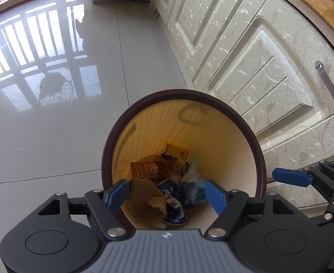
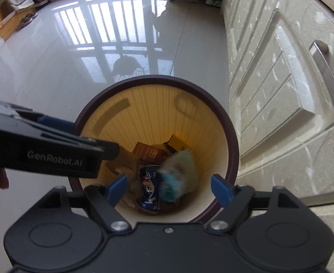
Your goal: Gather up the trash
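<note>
Both the left gripper (image 1: 167, 191) and right gripper (image 2: 170, 187) gaped empty above the bin (image 2: 232, 159), where the blurred teal wrapper (image 2: 178, 173) between their fingers looked light, soft and crushable anywhere.

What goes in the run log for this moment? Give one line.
left gripper: open, empty | right gripper: open, empty | both over trash bin | blurred teal wrapper inside bin above blue can
</note>
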Motion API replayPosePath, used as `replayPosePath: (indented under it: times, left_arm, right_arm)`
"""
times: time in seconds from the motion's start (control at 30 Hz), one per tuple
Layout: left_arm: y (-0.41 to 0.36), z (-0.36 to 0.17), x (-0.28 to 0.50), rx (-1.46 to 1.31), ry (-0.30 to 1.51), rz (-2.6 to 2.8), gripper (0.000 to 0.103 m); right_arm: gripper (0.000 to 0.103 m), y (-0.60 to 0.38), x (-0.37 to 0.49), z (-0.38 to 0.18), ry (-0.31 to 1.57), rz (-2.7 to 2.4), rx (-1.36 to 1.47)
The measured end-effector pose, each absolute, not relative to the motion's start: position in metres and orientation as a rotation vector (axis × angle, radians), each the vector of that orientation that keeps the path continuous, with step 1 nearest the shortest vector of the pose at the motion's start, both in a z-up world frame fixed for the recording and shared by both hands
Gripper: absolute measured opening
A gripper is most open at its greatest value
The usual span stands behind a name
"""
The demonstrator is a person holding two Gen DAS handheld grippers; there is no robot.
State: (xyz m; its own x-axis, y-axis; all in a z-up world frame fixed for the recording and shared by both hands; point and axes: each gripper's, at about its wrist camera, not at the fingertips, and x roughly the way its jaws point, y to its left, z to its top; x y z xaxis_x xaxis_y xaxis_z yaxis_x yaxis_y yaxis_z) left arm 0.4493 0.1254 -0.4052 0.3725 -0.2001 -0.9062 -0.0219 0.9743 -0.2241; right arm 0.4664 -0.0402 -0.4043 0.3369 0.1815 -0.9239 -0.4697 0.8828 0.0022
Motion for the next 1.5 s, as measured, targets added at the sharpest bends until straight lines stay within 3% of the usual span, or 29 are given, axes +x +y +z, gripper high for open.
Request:
replayPosePath:
  times: [0.17, 0.33, 0.8, 1.5]
  left_arm:
    - [0.136, -0.395, 0.44, -0.23, 1.184, -0.086, 0.089]
    - [0.148, -0.382, 0.428, -0.252, 1.176, -0.039, 0.103]
    - [0.181, -0.309, 0.369, -0.241, 1.128, 0.048, 0.103]
    - [0.151, -0.144, 0.26, -0.11, 0.913, 0.029, 0.103]
  right_arm:
    - [0.1, -0.043, 0.46, -0.4, 1.16, 0.414, -0.304]
    - [0.103, -0.048, 0.452, -0.389, 1.175, 0.378, -0.301]
    - [0.103, -0.037, 0.418, -0.32, 1.129, 0.337, -0.293]
    - [0.103, -0.082, 0.328, -0.144, 0.916, 0.248, -0.15]
